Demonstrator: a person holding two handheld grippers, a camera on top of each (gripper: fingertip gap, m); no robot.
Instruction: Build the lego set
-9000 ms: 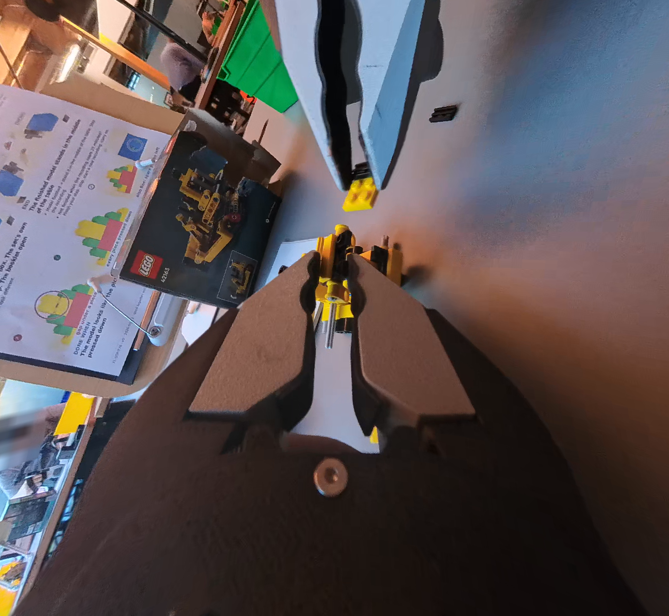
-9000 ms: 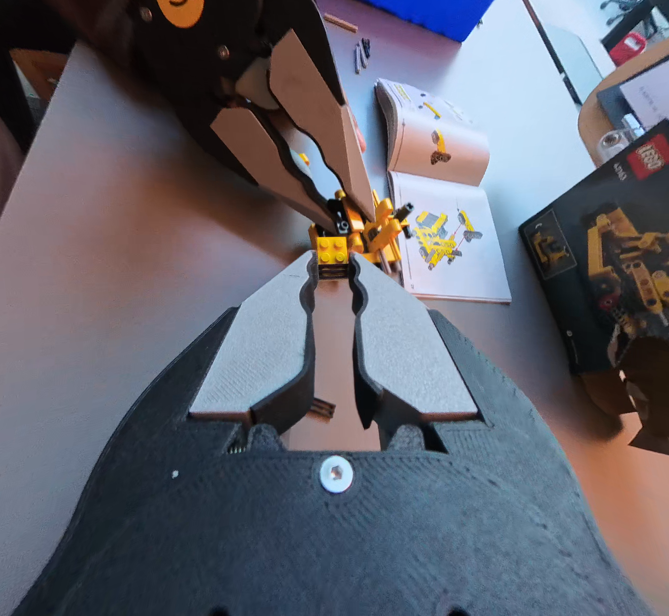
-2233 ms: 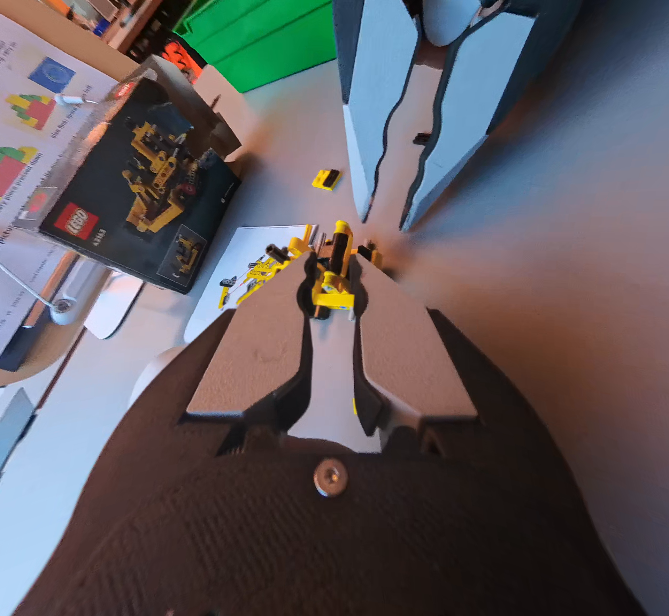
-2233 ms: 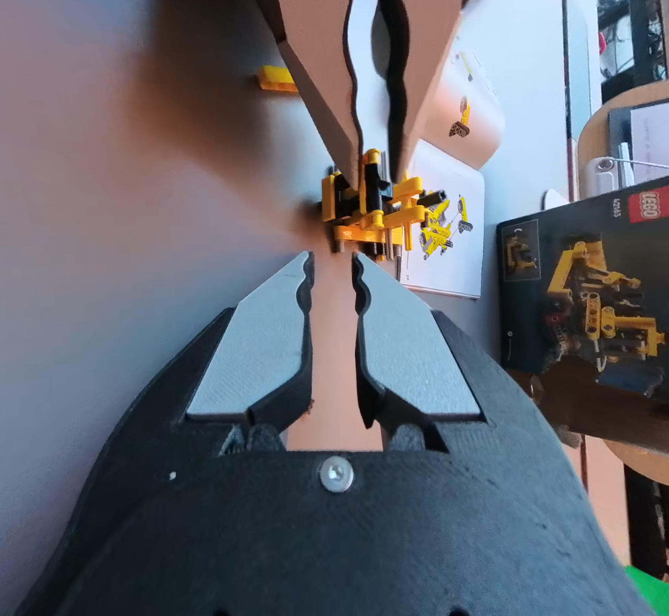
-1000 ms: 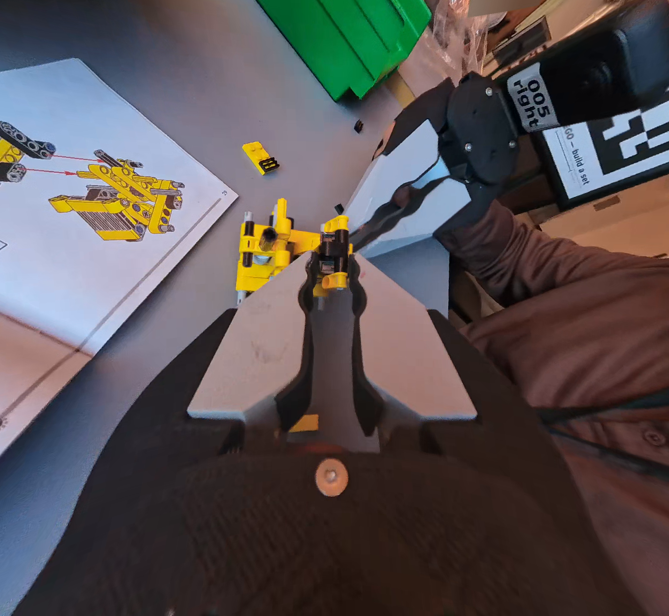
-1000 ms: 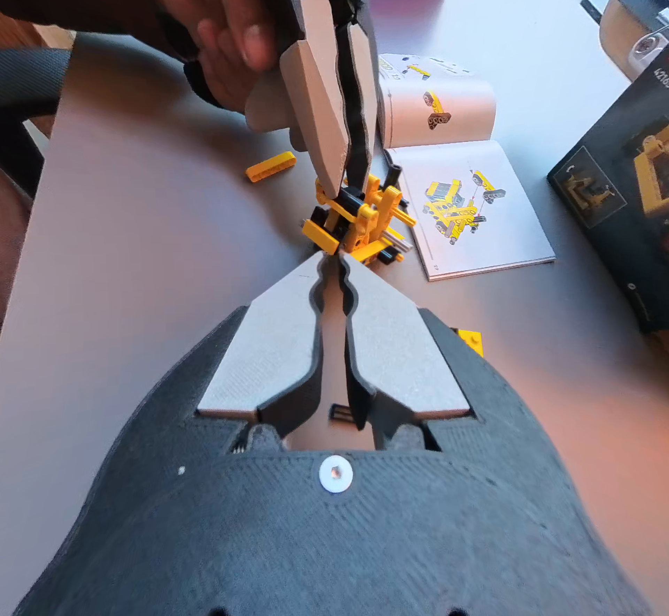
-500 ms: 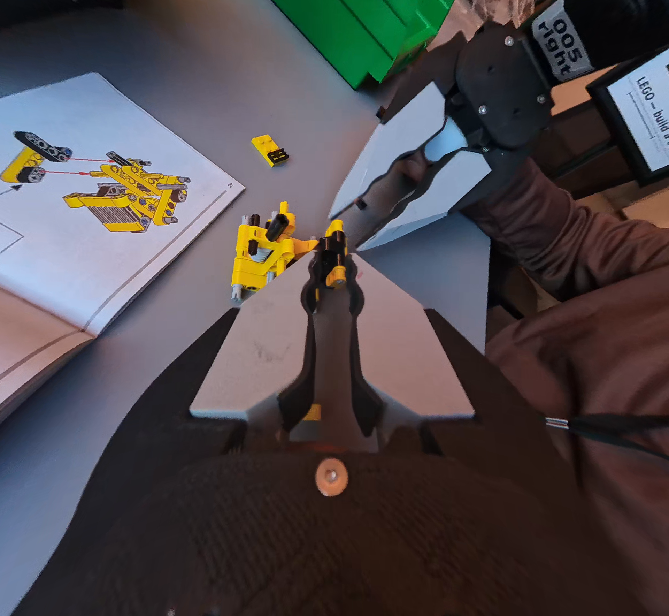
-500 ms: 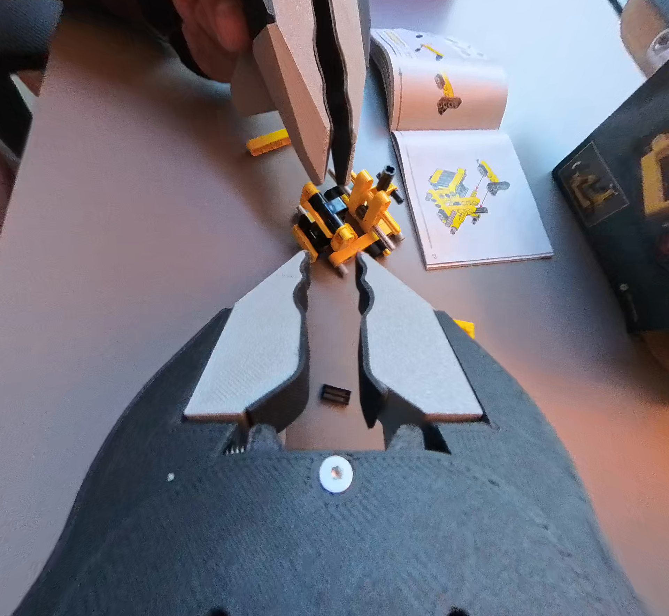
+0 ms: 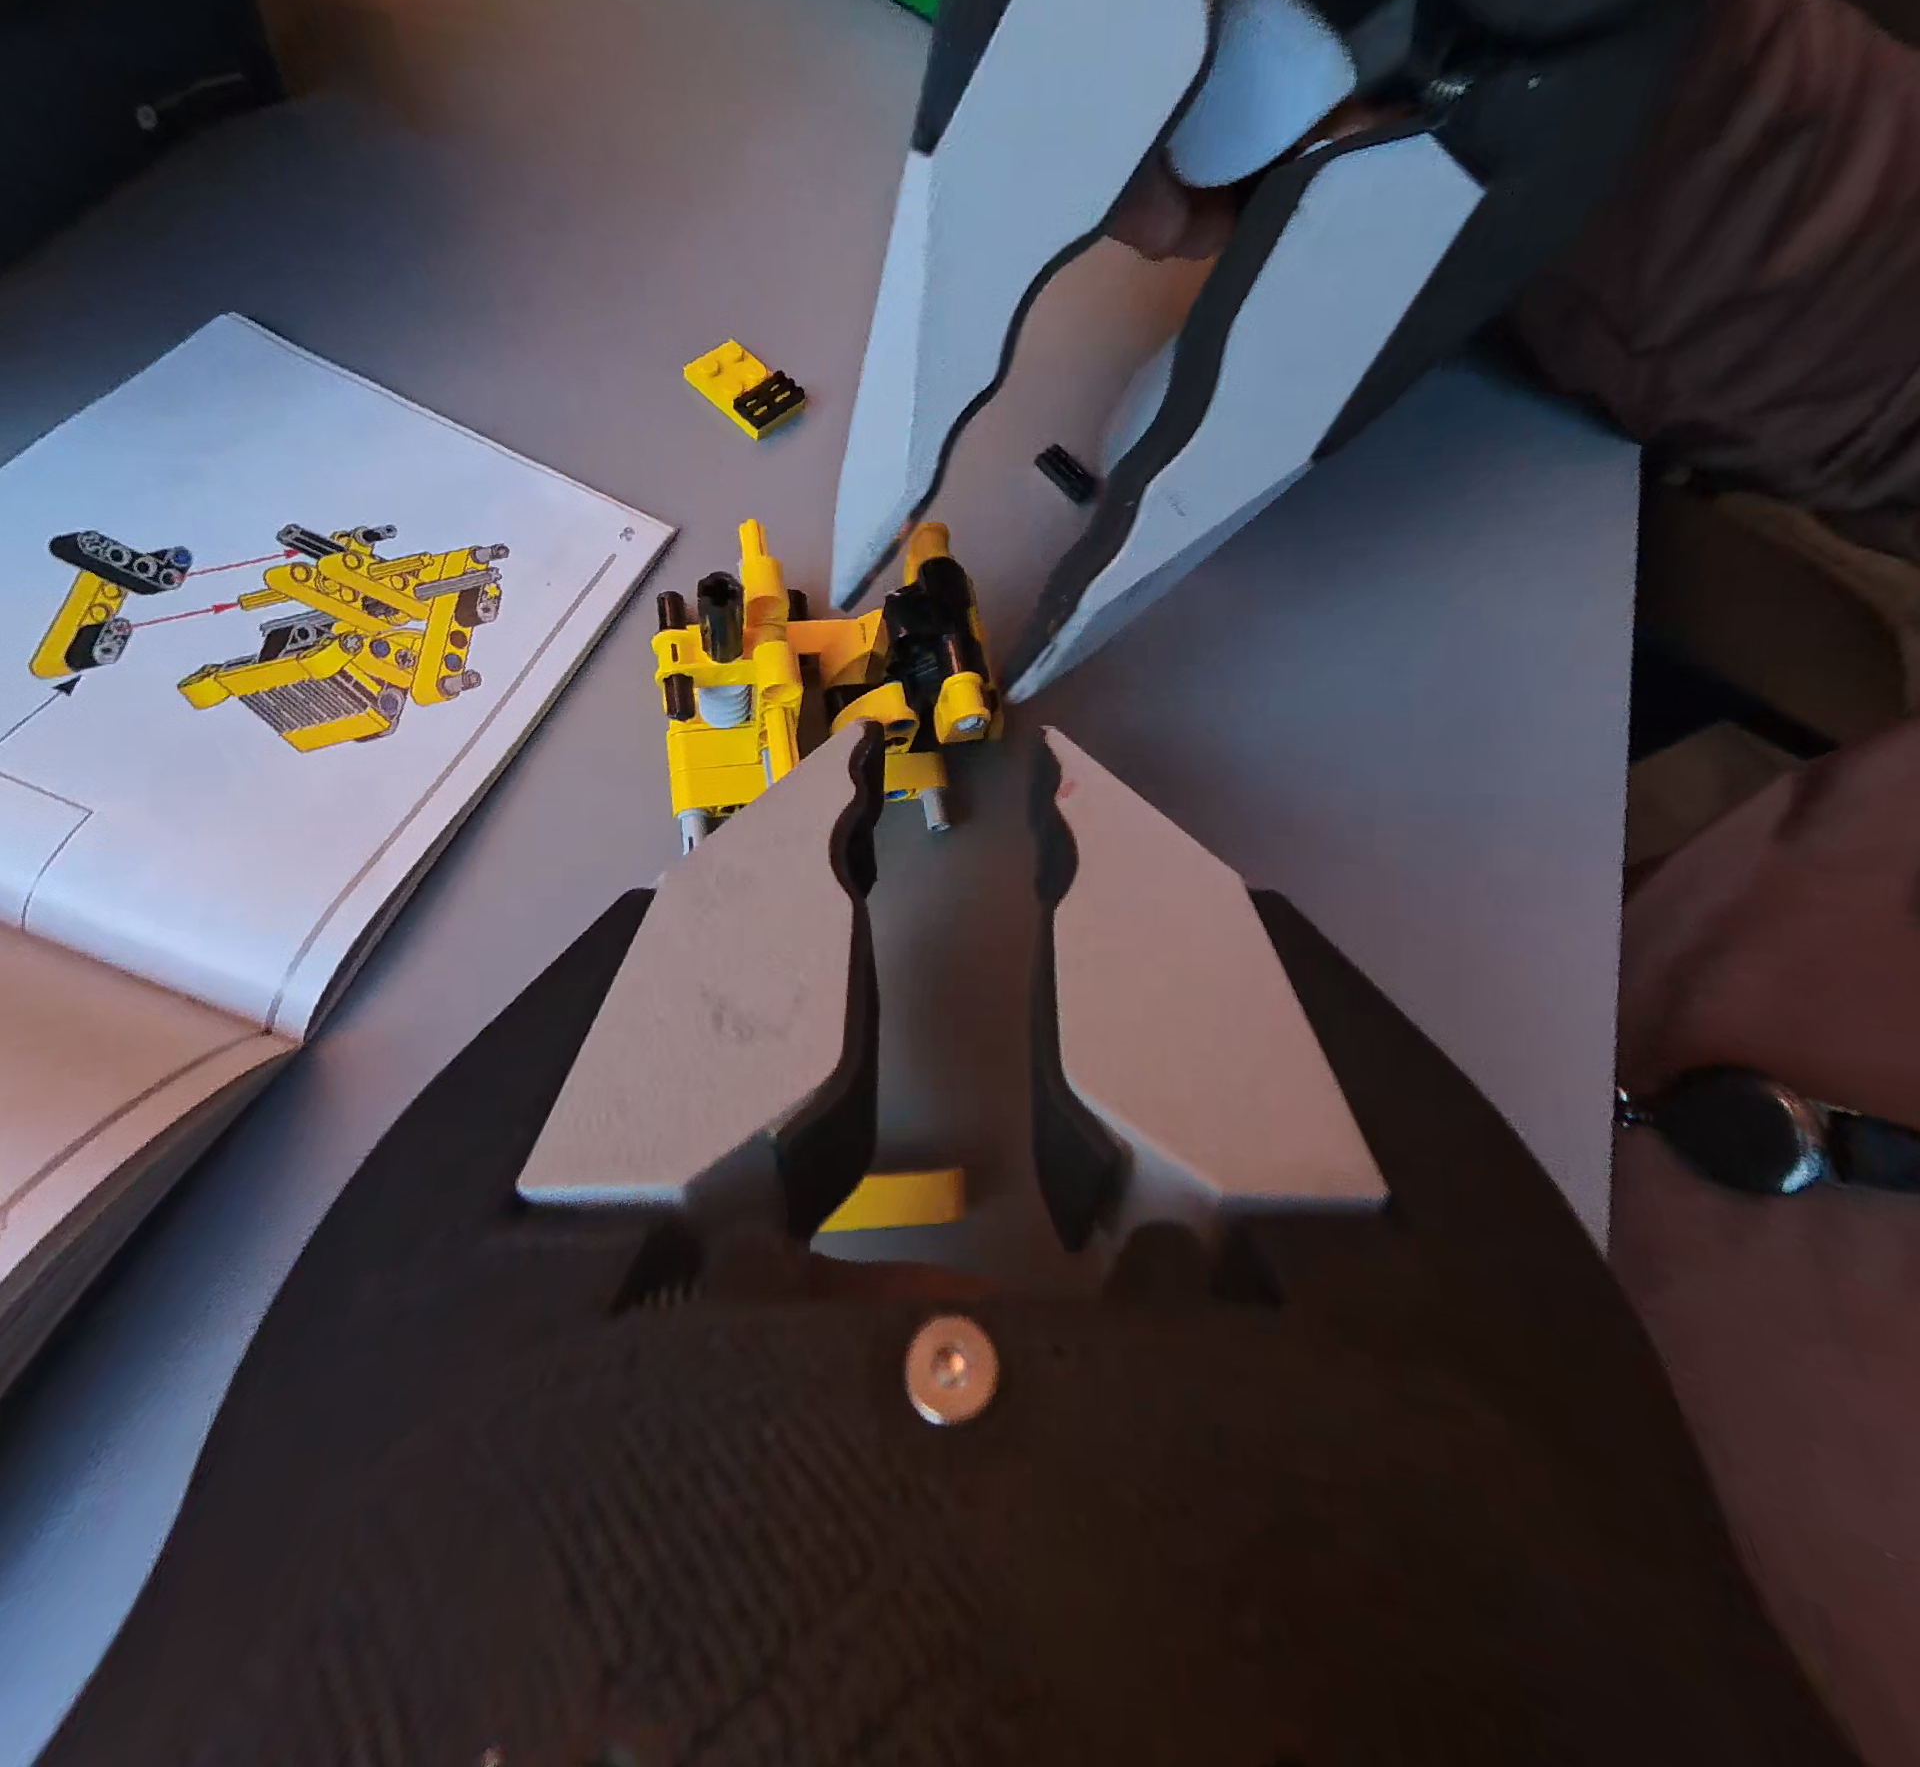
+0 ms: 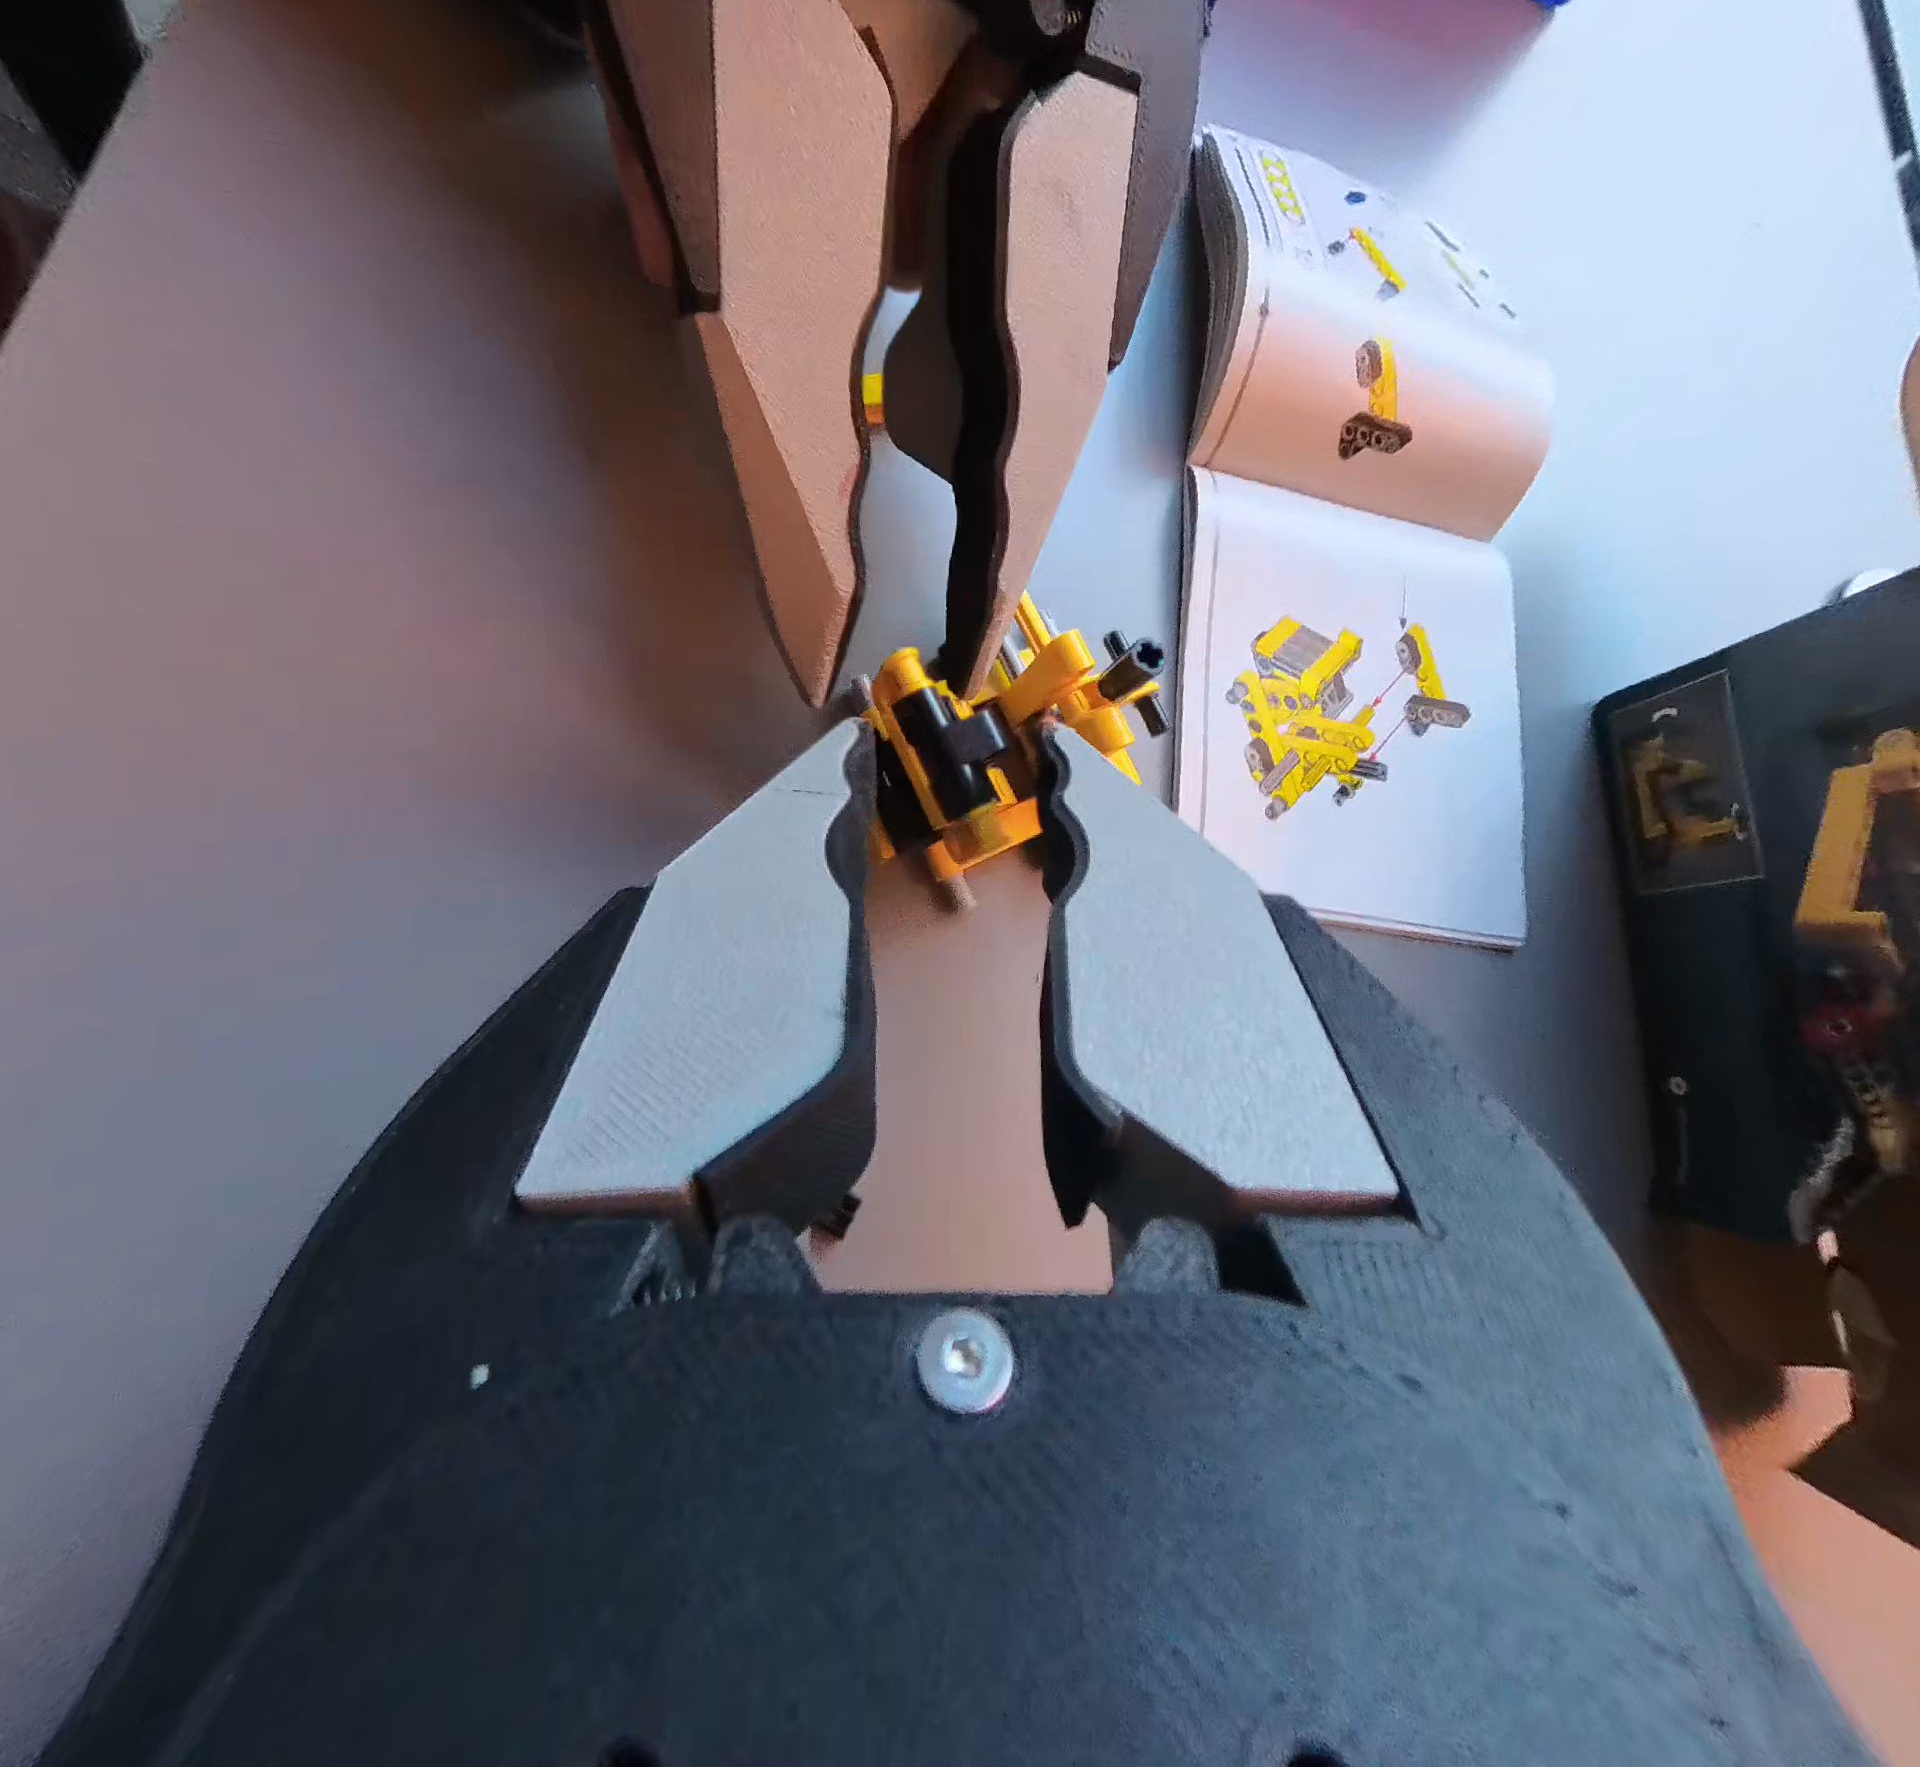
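Observation:
The half-built yellow and black lego model (image 9: 821, 668) lies on the grey table (image 9: 520, 211). My left gripper (image 9: 951, 741) is open, with its left fingertip just over the model's near edge. My right gripper (image 10: 951, 741) is open, and its grey fingers flank the model's black and yellow end (image 10: 951, 772). In the left wrist view the right gripper (image 9: 935, 642) comes in from above and straddles that end. In the right wrist view the left gripper (image 10: 894, 683) comes down from above, with one brown fingertip at the model's far side.
An open instruction booklet (image 9: 260, 678) lies left of the model; it also shows in the right wrist view (image 10: 1351, 730). A small yellow plate with a black grille (image 9: 743, 387) and a tiny black piece (image 9: 1065, 474) lie beyond. The set's box (image 10: 1766, 886) stands at right. Only a small space, under 4 cm, lies between the two pairs of fingers.
My left gripper was shut on the model and has opened and let it go. My right gripper has moved in, so that its open fingers now flank the model's end.

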